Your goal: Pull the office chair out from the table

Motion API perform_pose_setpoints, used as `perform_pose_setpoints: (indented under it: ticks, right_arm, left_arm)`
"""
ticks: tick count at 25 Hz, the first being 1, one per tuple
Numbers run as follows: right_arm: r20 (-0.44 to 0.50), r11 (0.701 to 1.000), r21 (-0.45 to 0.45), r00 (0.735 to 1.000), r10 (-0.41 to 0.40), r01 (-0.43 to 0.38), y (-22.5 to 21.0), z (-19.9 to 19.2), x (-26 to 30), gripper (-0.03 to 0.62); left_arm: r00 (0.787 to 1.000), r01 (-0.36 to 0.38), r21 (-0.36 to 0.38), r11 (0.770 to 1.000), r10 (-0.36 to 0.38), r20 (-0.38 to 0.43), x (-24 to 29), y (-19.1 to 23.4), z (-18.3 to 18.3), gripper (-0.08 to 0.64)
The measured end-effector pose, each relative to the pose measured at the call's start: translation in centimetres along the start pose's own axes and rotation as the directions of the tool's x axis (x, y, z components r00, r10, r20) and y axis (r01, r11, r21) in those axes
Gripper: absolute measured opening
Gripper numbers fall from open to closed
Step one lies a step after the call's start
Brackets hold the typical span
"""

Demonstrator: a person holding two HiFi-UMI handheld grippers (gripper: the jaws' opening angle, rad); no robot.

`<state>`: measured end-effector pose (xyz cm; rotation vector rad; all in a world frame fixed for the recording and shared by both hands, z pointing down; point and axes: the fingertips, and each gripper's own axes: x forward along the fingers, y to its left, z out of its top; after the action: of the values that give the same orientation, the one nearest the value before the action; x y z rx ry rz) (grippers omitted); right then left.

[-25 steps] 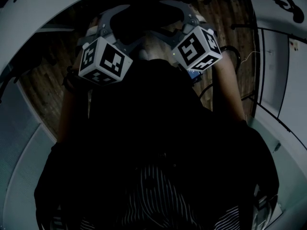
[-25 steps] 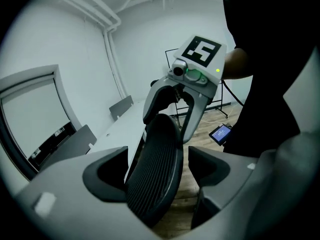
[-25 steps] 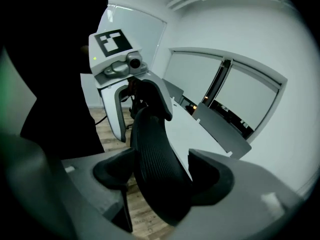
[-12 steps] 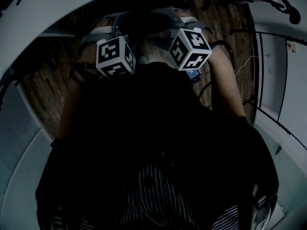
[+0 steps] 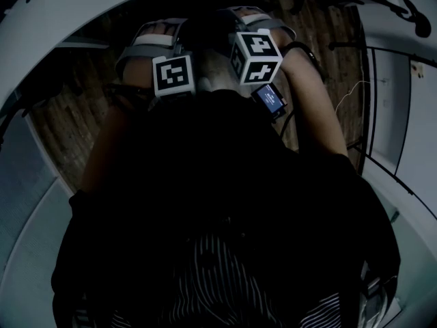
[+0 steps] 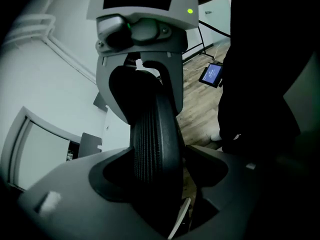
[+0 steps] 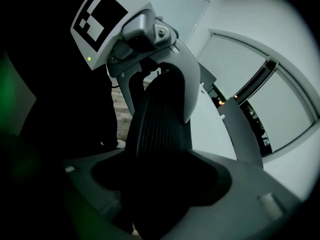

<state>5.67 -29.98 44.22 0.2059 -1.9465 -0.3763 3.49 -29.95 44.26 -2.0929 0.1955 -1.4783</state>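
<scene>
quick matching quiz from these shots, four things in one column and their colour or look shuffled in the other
Things:
1. chair back
2. floor
3. small screen
4. person's garment

Looks:
A. glowing blue
B. dark with thin pale stripes
C. black and ribbed
D. brown wood planks

Pairs: 1-C, 2-D, 3-A, 4-B
</scene>
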Motion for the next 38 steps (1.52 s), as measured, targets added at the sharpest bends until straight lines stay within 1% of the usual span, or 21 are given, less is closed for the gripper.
perform_pose_setpoints:
  ticks: [3, 8, 10, 13, 17, 22, 26, 29, 31, 33, 35, 38]
  right_arm:
    - [0.008, 1.0, -0.007, 1.0, 0.005, -0.005, 0.2, 0.3, 0.0, 0.313]
    - [-0.008, 1.0, -0.012, 1.0, -0.012, 0.012, 1.0, 0.1, 0.5, 0.308]
    - [0.001, 1.0, -0.025, 1.0, -0.014, 0.014, 1.2, -0.1, 0.5, 0.304]
    - [0.02, 0.999, -0.047, 1.0, -0.019, 0.019, 1.4, -0.1, 0.3, 0.29]
    - [0.035, 0.998, -0.064, 0.999, 0.007, -0.004, 1.7, 0.2, 0.3, 0.276]
    - [0.045, 0.997, -0.074, 0.999, 0.011, -0.008, 2.4, 1.0, 0.0, 0.264]
    - [0.046, 0.995, -0.1, 0.999, -0.006, 0.011, 3.6, 1.1, 0.2, 0.256]
    - [0.033, 0.995, -0.103, 0.999, -0.01, 0.014, 4.6, 0.9, 0.3, 0.256]
    - [0.019, 0.994, -0.105, 1.0, -0.019, 0.021, 4.6, 0.9, 0.2, 0.256]
    - [0.012, 0.996, -0.085, 1.0, -0.027, 0.027, 5.0, 1.0, 0.2, 0.258]
    - [0.003, 0.998, -0.064, 1.0, -0.008, 0.009, 6.1, 1.3, 0.2, 0.261]
    - [0.001, 0.998, -0.062, 1.0, 0.011, -0.01, 7.0, 2.3, -0.2, 0.265]
  left_arm:
    - [1.0, -0.014, 0.017, 1.0, 0.014, 0.004, 0.0, -0.2, -0.1, 0.333]
    - [1.0, -0.017, 0.015, 1.0, 0.017, -0.001, -0.2, -0.9, -0.2, 0.331]
    - [1.0, -0.01, 0.016, 1.0, 0.01, -0.009, -0.2, -1.1, -0.2, 0.331]
    - [1.0, 0.001, 0.007, 1.0, -0.001, -0.023, 0.1, -1.1, -0.2, 0.333]
    - [1.0, -0.006, -0.005, 1.0, 0.006, -0.028, 0.1, -1.3, -0.4, 0.333]
    - [0.999, -0.015, -0.021, 1.0, 0.014, -0.048, 0.5, -1.9, -0.7, 0.33]
    - [0.998, -0.023, -0.054, 0.998, 0.02, -0.056, 0.3, -2.8, -0.5, 0.318]
    - [0.998, -0.018, -0.067, 0.998, 0.014, -0.062, 0.0, -3.7, -0.2, 0.31]
    - [0.999, 0.007, -0.067, 0.998, -0.01, -0.049, -0.3, -4.0, -0.1, 0.298]
    - [0.999, 0.024, -0.054, 0.998, -0.026, -0.039, -0.7, -4.5, 0.1, 0.302]
    - [0.999, 0.025, -0.05, 0.998, -0.027, -0.04, -1.1, -5.6, 0.2, 0.287]
    - [0.999, 0.005, -0.044, 0.999, -0.007, -0.042, -2.1, -6.4, 0.0, 0.282]
